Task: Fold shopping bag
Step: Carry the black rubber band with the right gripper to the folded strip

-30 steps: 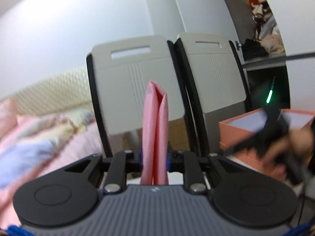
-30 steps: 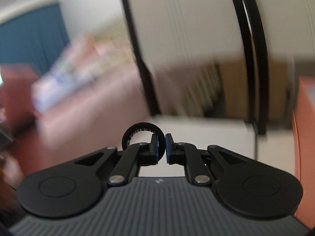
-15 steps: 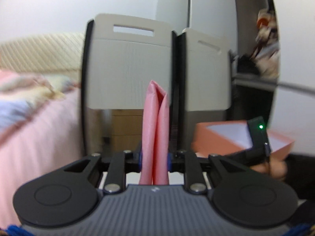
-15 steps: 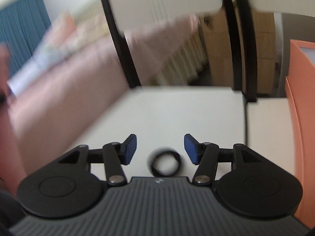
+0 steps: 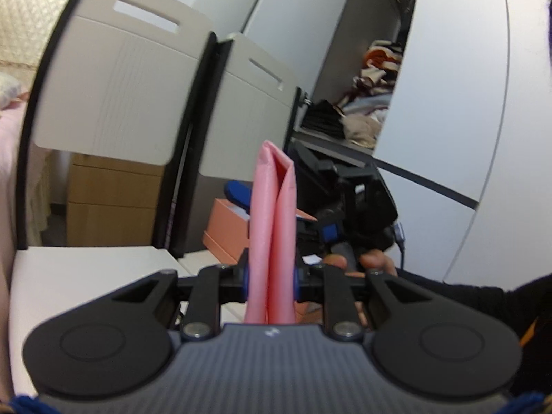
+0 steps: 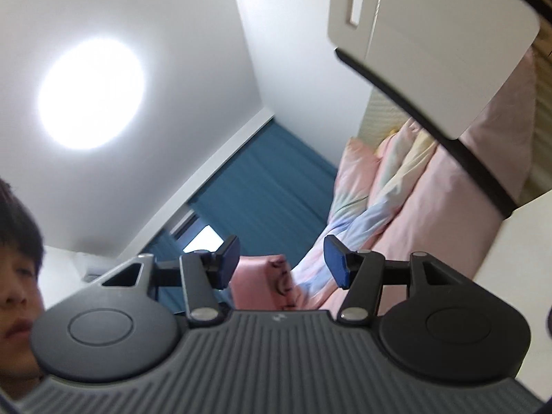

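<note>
Left gripper pinches the folded pink shopping bag, frame centre; right gripper spread, empty. Open wardrobe holds clothes, upper right.

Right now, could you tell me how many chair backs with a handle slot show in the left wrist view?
2. The larger chair back stands at the left; the second chair back is just right of it, behind the pink bag. Others may be out of view.
</note>
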Demonstrator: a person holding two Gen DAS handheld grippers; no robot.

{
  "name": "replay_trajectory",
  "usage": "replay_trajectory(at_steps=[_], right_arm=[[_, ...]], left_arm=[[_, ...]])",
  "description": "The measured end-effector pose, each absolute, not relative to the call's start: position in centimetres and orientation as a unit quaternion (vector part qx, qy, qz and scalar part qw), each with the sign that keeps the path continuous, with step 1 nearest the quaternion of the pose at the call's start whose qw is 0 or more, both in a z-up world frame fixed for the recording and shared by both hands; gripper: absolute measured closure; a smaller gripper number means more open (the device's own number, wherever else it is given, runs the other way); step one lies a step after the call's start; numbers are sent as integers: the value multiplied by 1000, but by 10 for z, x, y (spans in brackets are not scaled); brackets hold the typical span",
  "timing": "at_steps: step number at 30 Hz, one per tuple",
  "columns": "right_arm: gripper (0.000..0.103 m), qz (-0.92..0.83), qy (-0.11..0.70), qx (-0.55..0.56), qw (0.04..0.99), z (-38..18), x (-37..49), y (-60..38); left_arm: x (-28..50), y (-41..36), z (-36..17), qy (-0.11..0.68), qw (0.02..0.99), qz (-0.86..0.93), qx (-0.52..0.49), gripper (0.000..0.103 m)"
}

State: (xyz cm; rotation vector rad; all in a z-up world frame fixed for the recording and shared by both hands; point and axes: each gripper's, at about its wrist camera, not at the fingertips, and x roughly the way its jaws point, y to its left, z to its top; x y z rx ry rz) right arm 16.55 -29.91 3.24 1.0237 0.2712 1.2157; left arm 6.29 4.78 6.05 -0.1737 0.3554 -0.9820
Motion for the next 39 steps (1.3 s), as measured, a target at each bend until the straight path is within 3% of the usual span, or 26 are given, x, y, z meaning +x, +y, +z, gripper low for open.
replay_trajectory(at_steps=[3, 4, 5, 8, 11, 14, 17, 22, 26, 29, 39], right_arm=[[49, 565, 131, 445, 683, 34, 163, -295], [56, 568, 129, 440, 683, 34, 160, -294], [69, 573, 127, 438, 681, 35, 159, -294], [81, 588, 115, 409, 689, 41, 152, -291], [82, 595, 116, 395, 690, 44, 146, -286], [82, 597, 120, 390, 691, 43, 144, -280], [76, 577, 119, 395, 704, 40, 148, -282], [76, 463, 124, 405, 779, 32, 166, -304], [76, 280, 220, 200, 912, 29, 177, -281], [76, 223, 284, 101, 927, 8, 191, -258], [76, 152, 375, 16, 914, -28, 221, -230]], left_arm=[[63, 44, 59, 172, 860, -474, -79, 80], [63, 43, 58, 172, 859, -475, -78, 80], [62, 43, 57, 173, 858, -477, -78, 79], [58, 46, 59, 160, 853, -489, -90, 71], [57, 52, 59, 158, 849, -492, -115, 73], [58, 53, 59, 158, 850, -485, -133, 86], [54, 47, 61, 150, 878, -442, -110, 91], [45, 39, 61, 126, 937, -324, -33, 88], [41, 31, 60, 111, 963, -245, 24, 86], [38, 24, 61, 108, 975, -186, 61, 84], [41, 15, 53, 131, 974, -118, 143, 79]])
